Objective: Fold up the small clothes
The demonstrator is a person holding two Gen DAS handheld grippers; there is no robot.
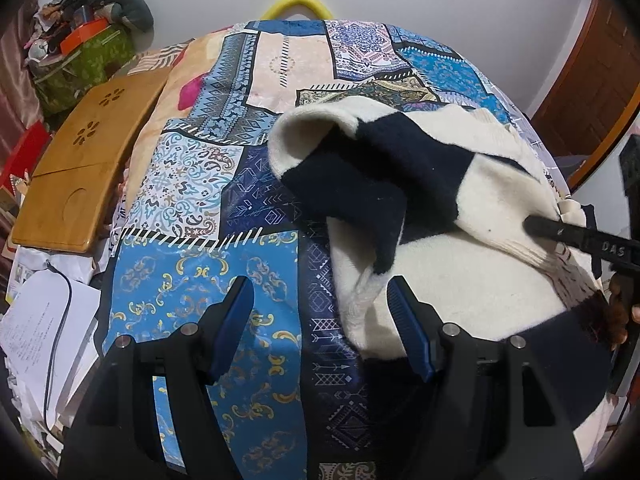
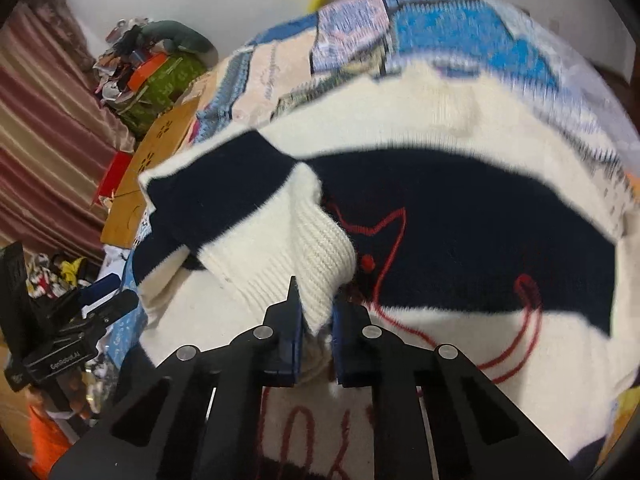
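Knitwear first: the cream and navy fuzzy knit sweater (image 2: 440, 208) with red yarn stitching lies rumpled on the blue patchwork-print bedspread (image 1: 208, 288). It looks soft, light and floppy, likely to sag; ribbed hems and cuffs seem the surest hold. The right gripper (image 2: 316, 312) pinches a ribbed cream cuff (image 2: 316, 256). The left gripper (image 1: 322, 300) hovers spread beside the sweater's edge.

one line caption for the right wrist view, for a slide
Right gripper shut on the sweater's white ribbed cuff, over a patchwork bedspread.
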